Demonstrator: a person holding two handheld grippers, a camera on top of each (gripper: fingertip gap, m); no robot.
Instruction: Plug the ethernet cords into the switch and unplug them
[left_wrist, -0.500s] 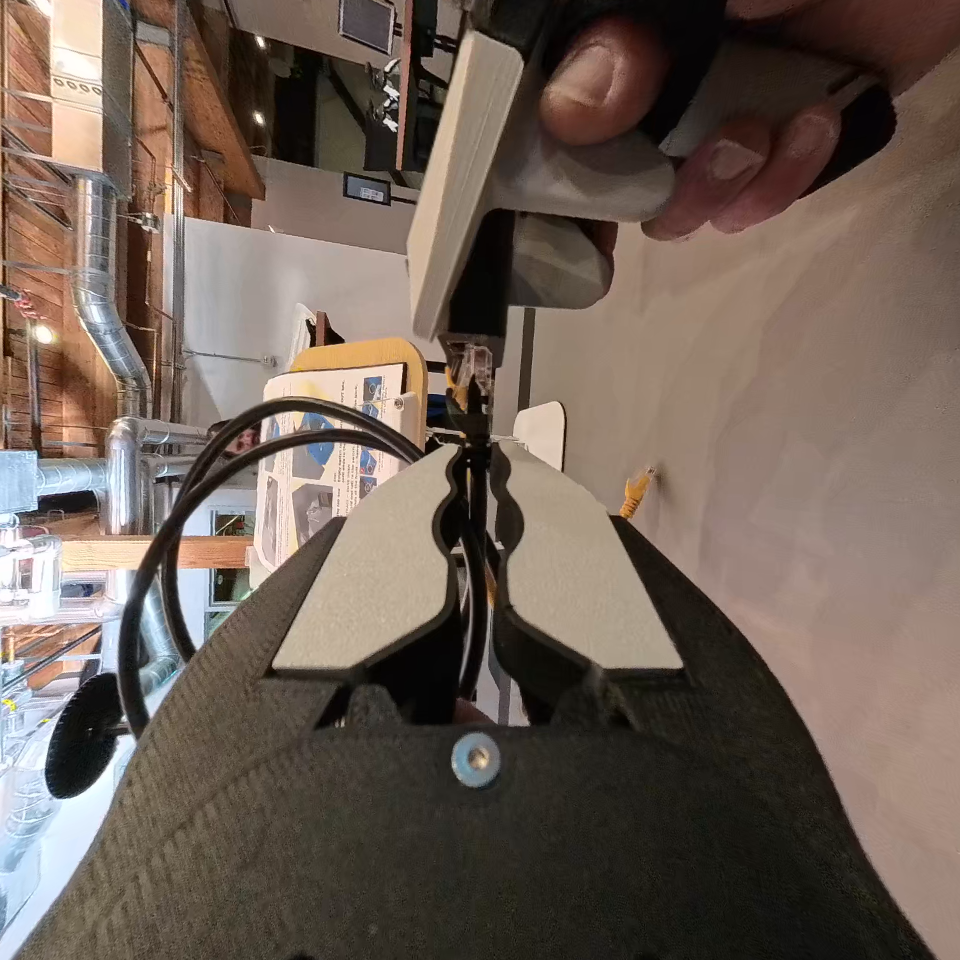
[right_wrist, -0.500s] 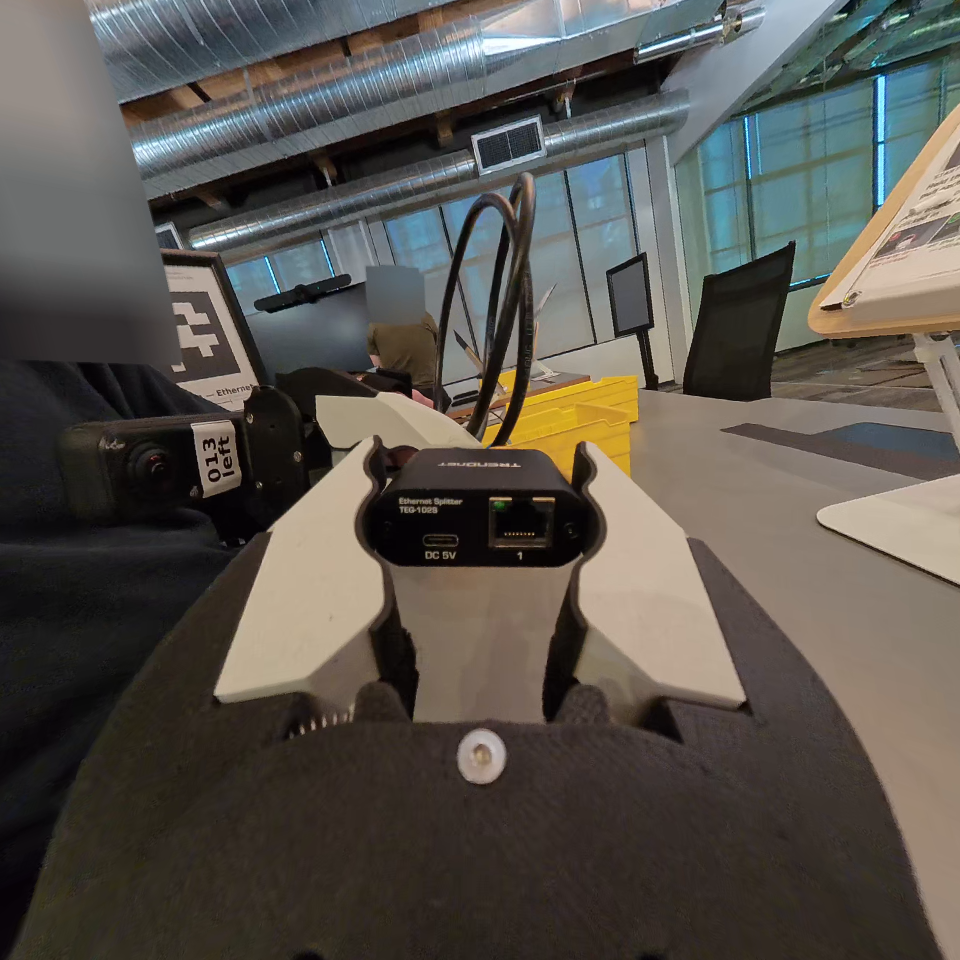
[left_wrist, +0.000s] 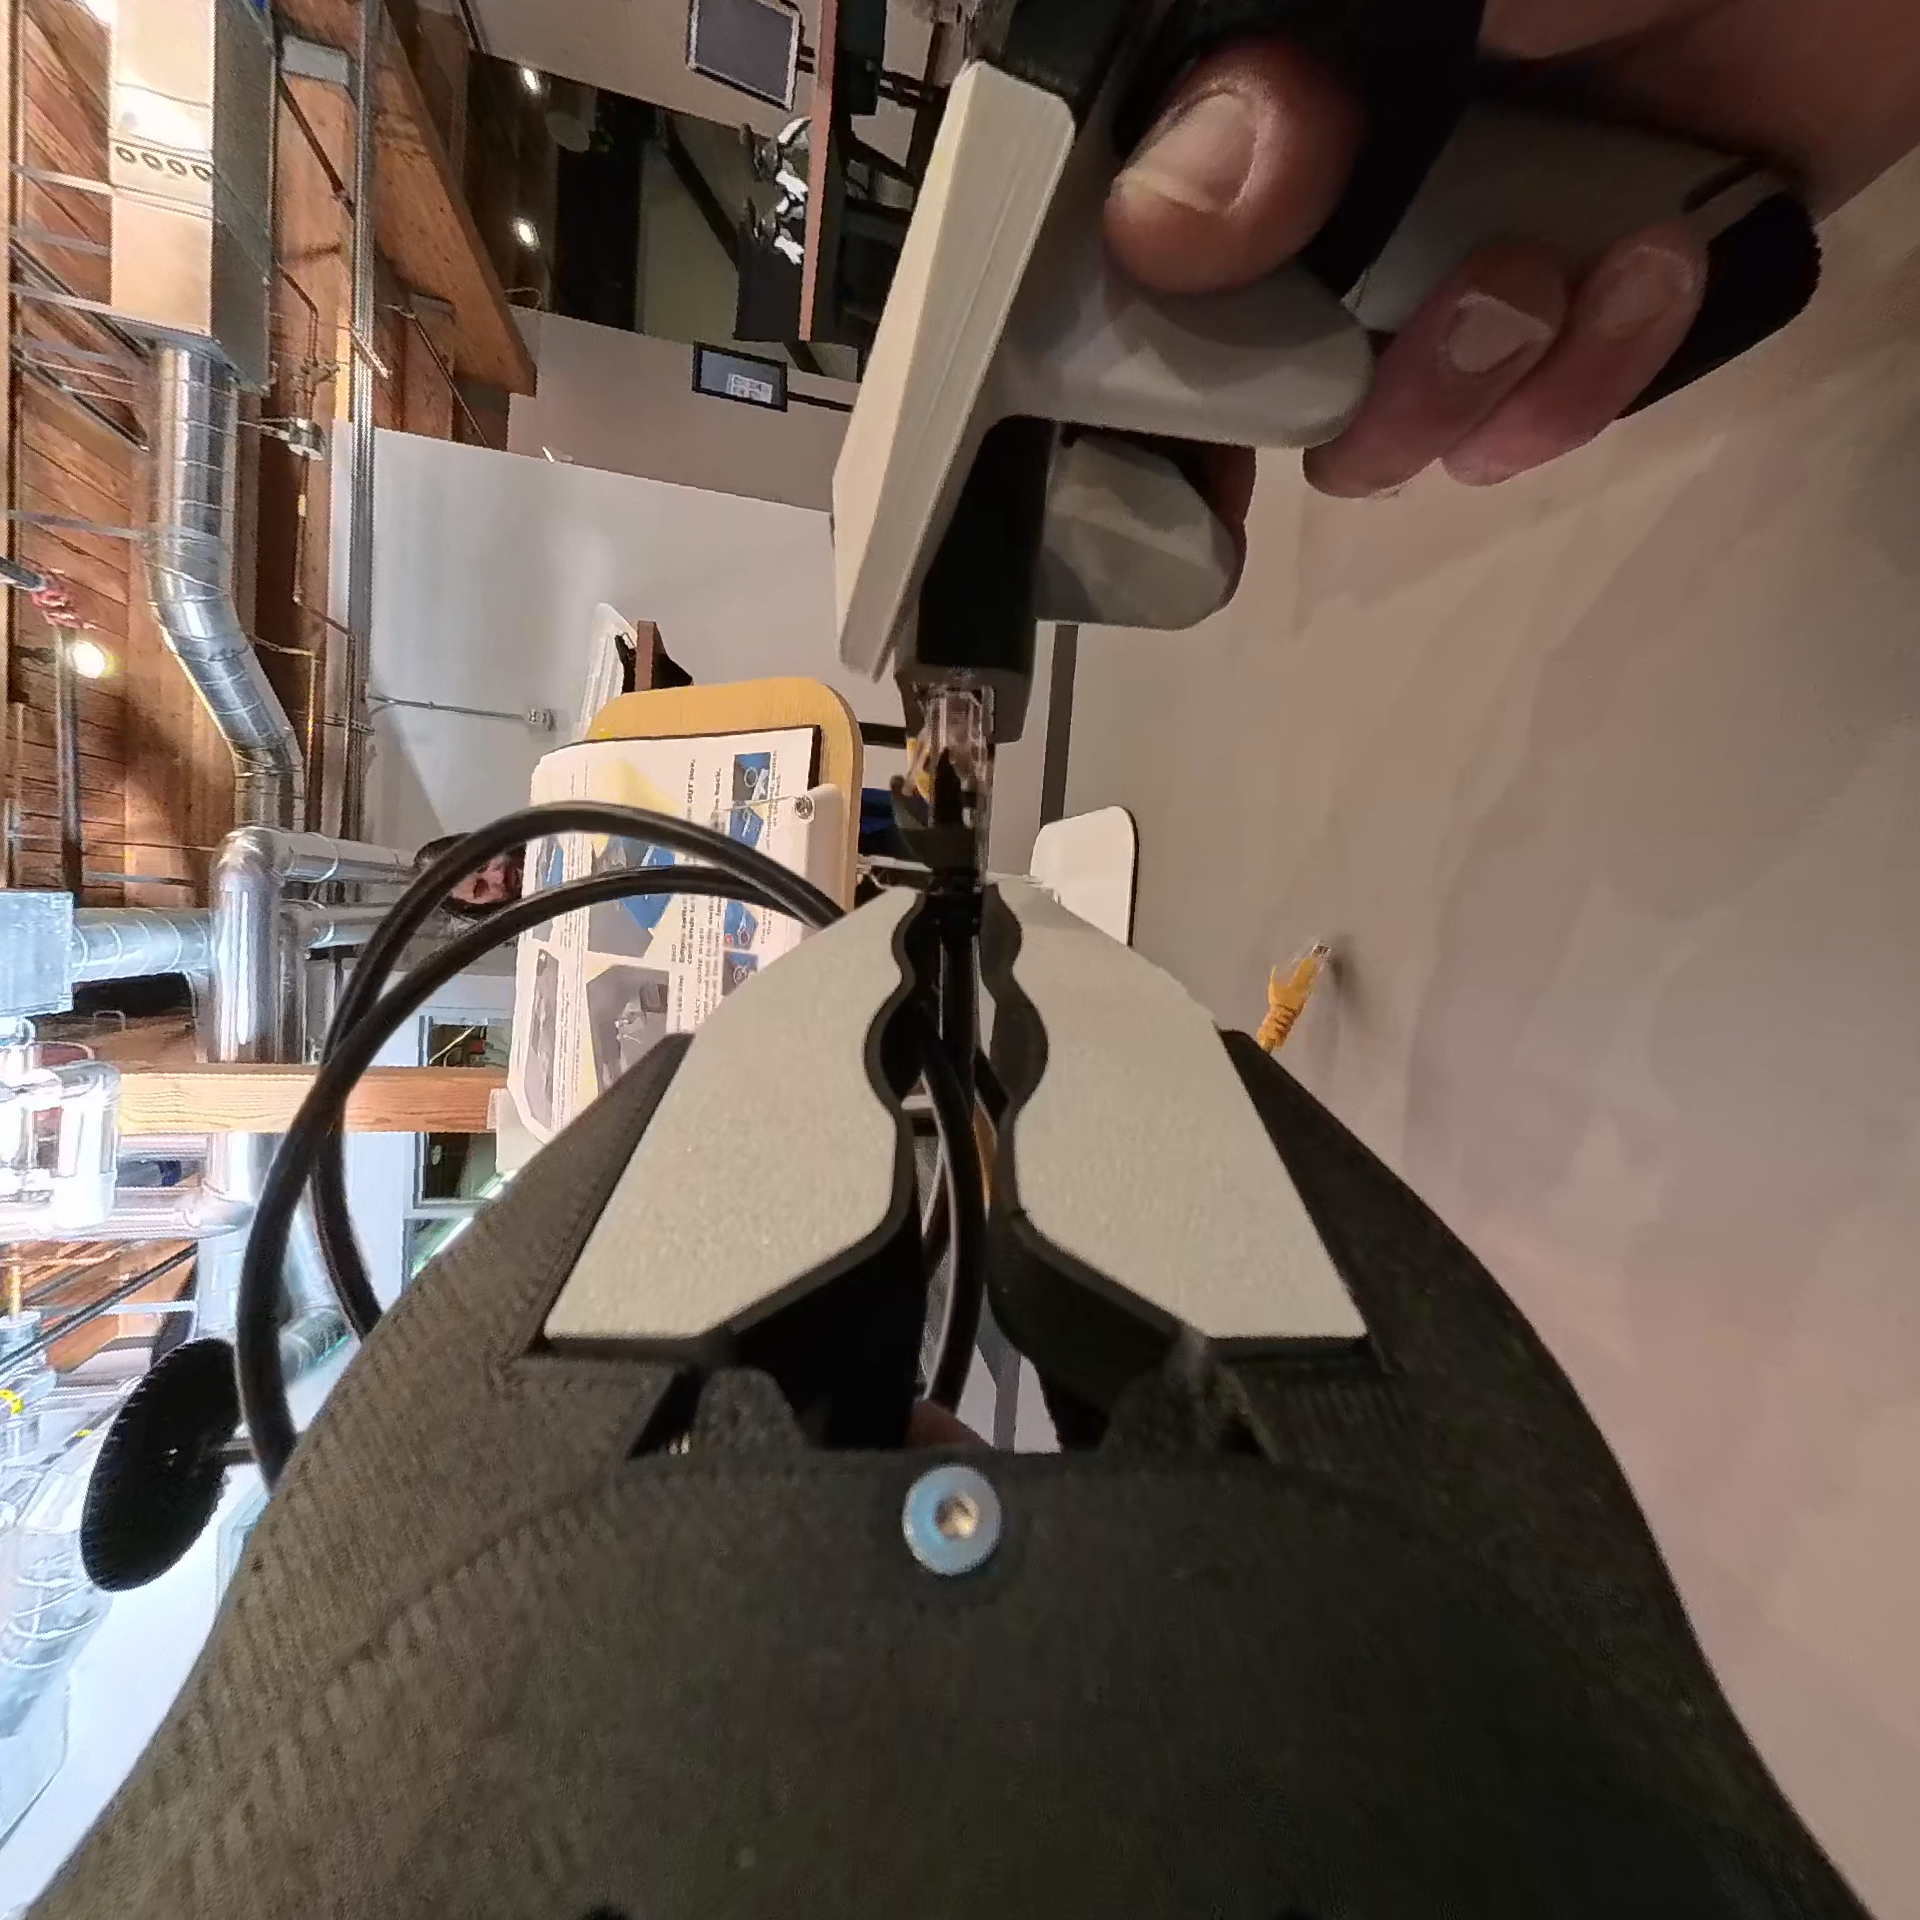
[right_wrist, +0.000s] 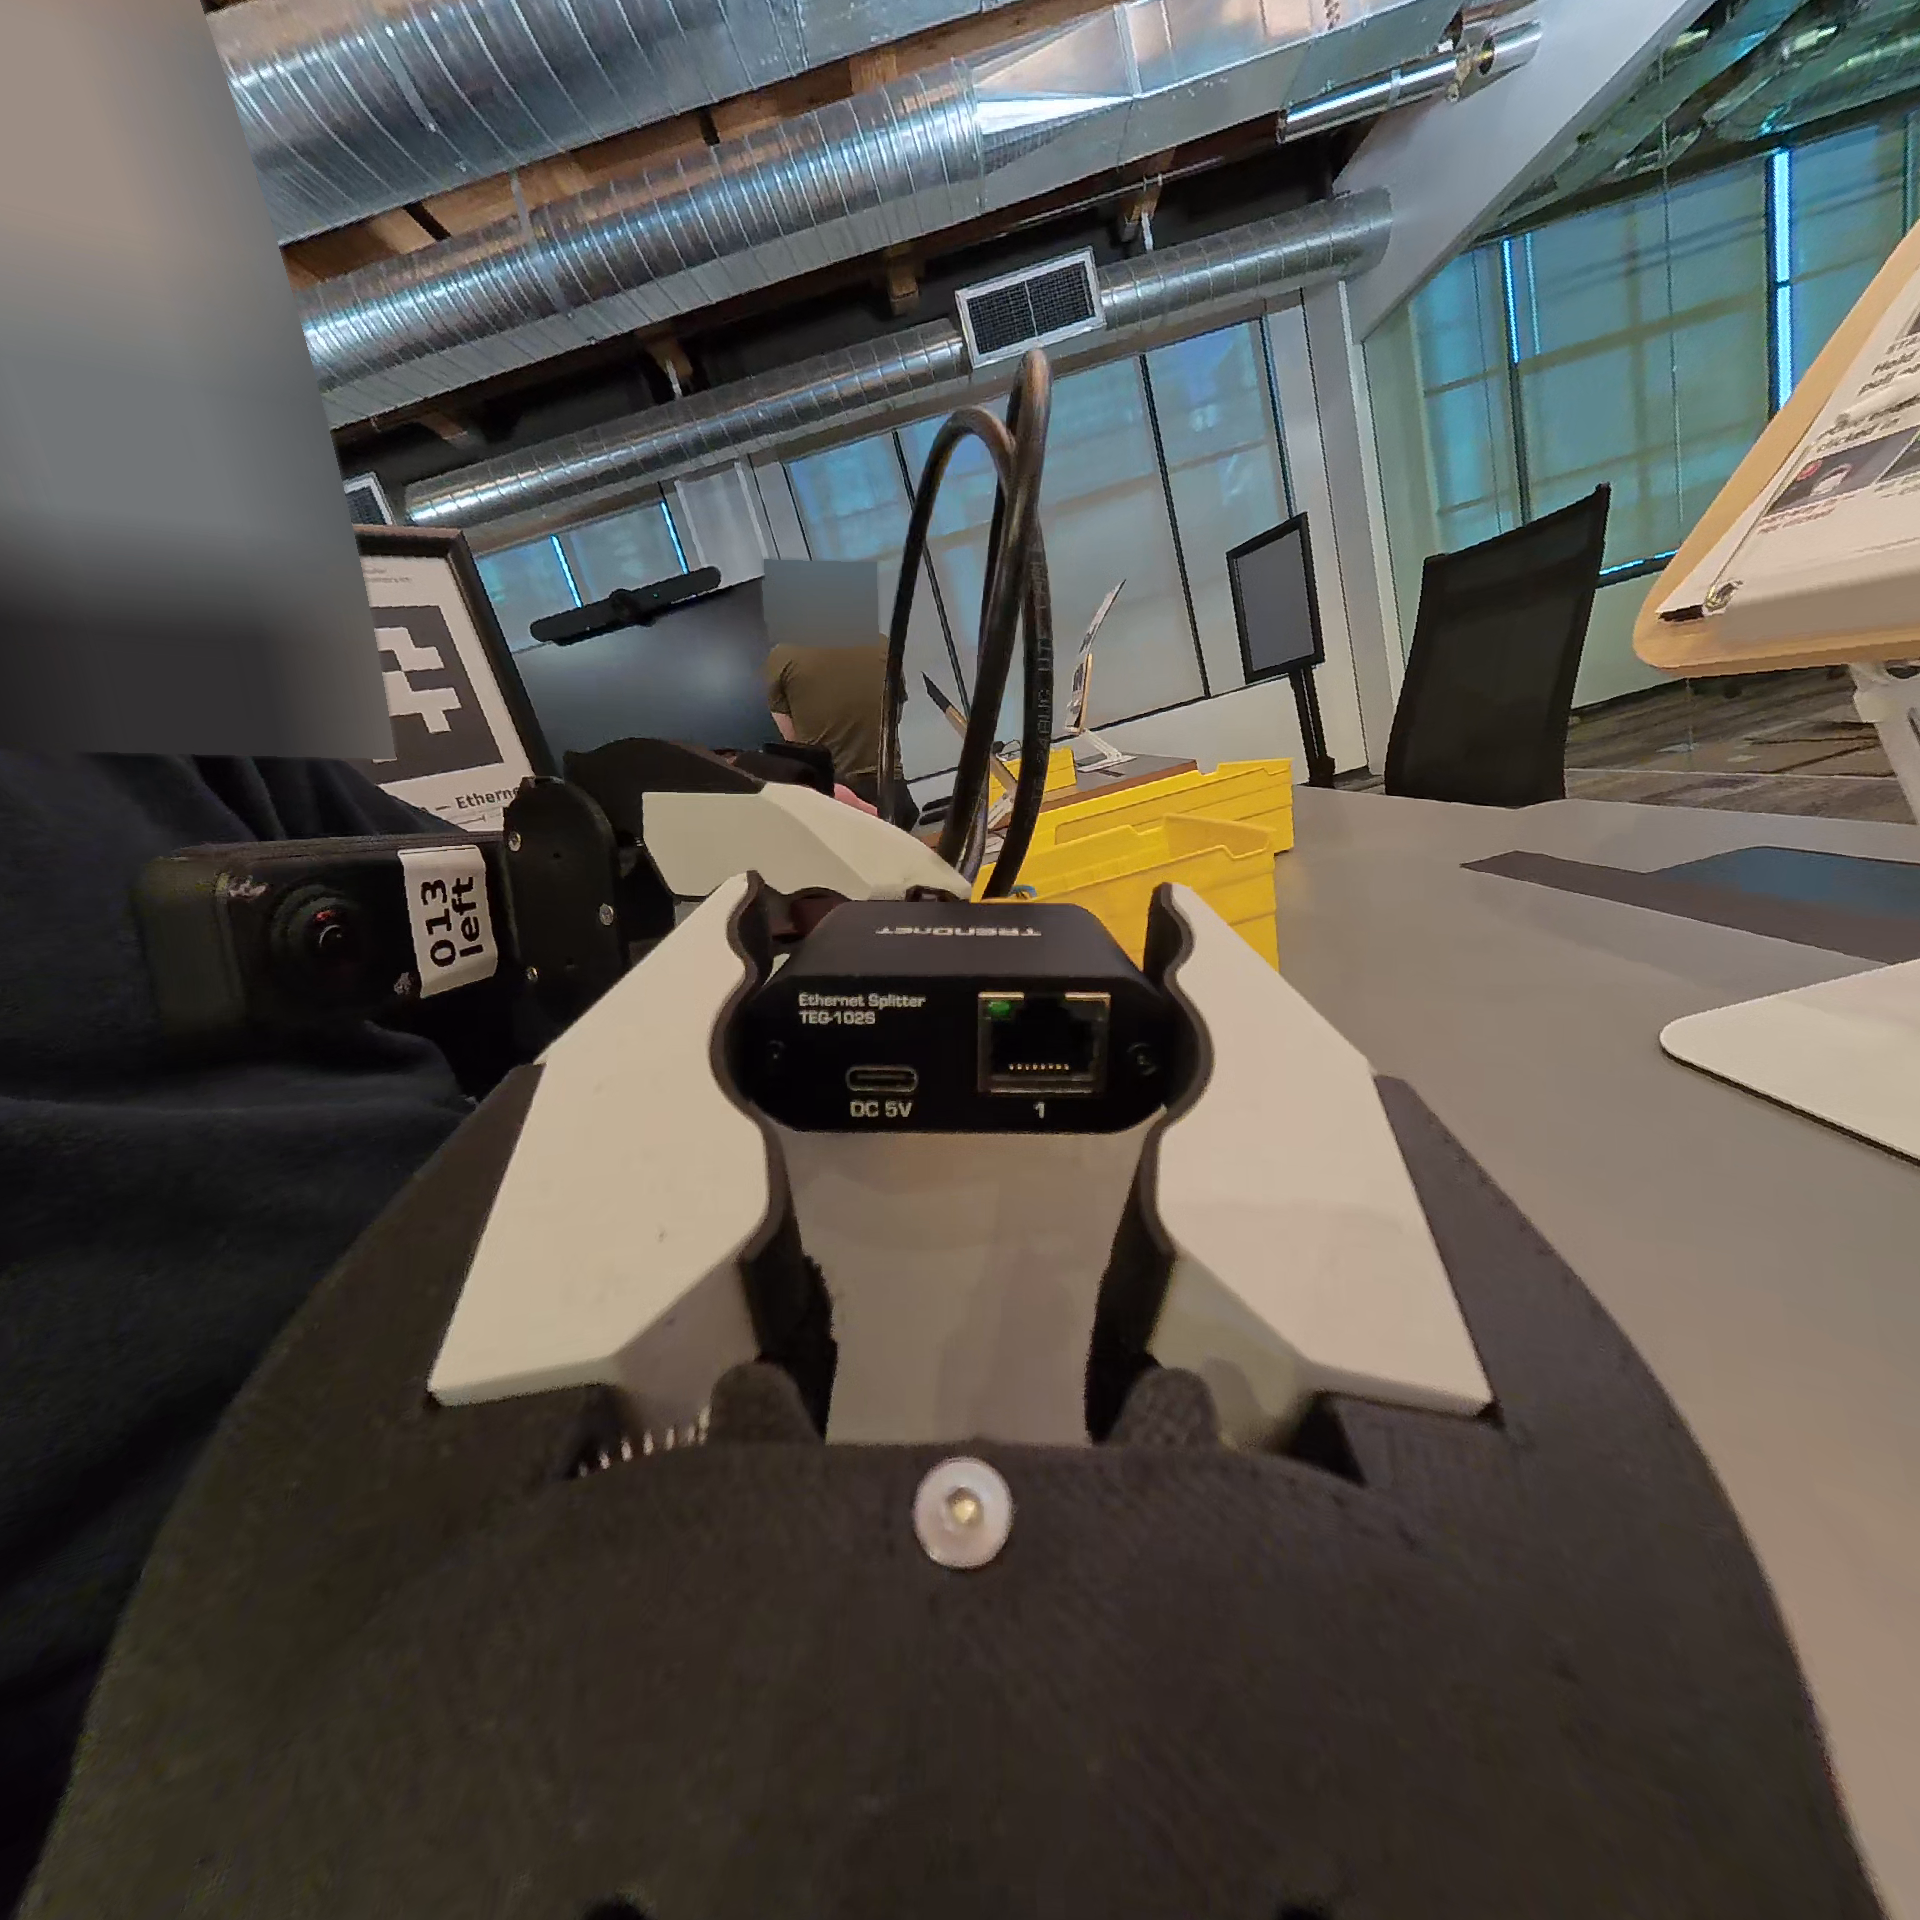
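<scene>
Resting under everything is a smooth grey tabletop (right_wrist: 1507, 1039); we see it stretch back to a stack of yellow plastic bins (right_wrist: 1174, 831), a black office chair (right_wrist: 1496, 665) and tall windows under silver ceiling ducts (right_wrist: 727, 239). A tilted wooden stand carrying a printed sheet (right_wrist: 1808, 499) sits at the right on a white base. In the left wrist view the room appears turned on its side, with brick wall and pipework at the left.

Our right gripper (right_wrist: 961, 925) is clamped on the small black box-shaped ethernet switch (right_wrist: 961, 1023), lifted above the table; its near face shows one vacant network port with a green light. Our left gripper (left_wrist: 951, 914) is pinched around the black ethernet cord (left_wrist: 312, 1091) just behind its clear plug (left_wrist: 951, 727). The plug sits at the switch's far port, and it seems to be seated, though the right gripper's white finger (left_wrist: 935, 364) covers most of the switch there. The cord loops high behind the switch.

A loose yellow ethernet plug (left_wrist: 1294, 987) lies on the table, its cord cut off behind our left gripper. The bare hand (left_wrist: 1403, 270) runs out of frame at the top right. A seated person far back is too distant to make out.
</scene>
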